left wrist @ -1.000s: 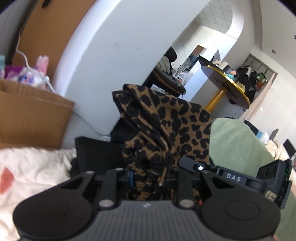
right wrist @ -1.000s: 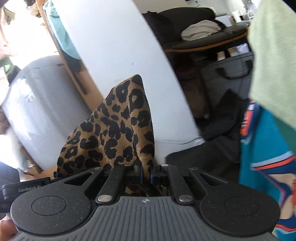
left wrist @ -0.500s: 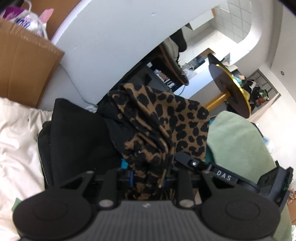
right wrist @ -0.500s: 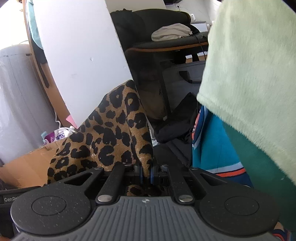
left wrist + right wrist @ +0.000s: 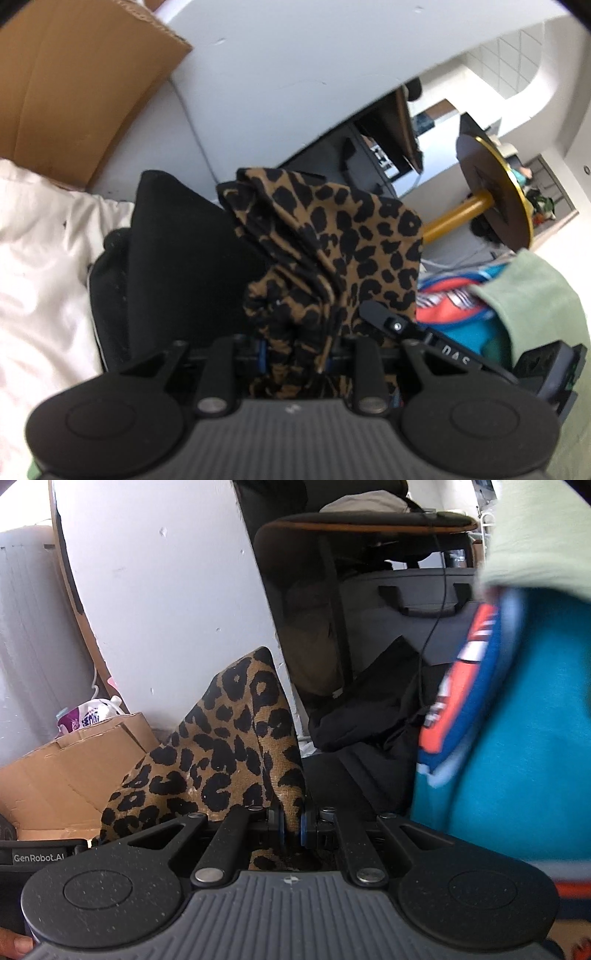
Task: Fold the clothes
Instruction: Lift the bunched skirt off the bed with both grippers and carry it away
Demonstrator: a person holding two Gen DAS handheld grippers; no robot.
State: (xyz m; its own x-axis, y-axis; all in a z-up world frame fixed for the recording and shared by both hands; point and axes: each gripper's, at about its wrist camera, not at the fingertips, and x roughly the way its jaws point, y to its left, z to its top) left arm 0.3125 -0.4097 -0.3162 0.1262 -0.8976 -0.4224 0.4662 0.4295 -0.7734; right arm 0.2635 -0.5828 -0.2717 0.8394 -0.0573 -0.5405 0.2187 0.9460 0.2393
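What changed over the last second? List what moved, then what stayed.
Both views tipped downward: the cardboard box and black garment rose in frame, and the teal jersey came closer. Nothing was taken or released. The left gripper and right gripper stay clamped on the leopard-print garment.

Motion-blurred teal jersey [image 5: 517,720] cut off at right edge; leopard-print garment's [image 5: 332,266] lower part behind gripper body.
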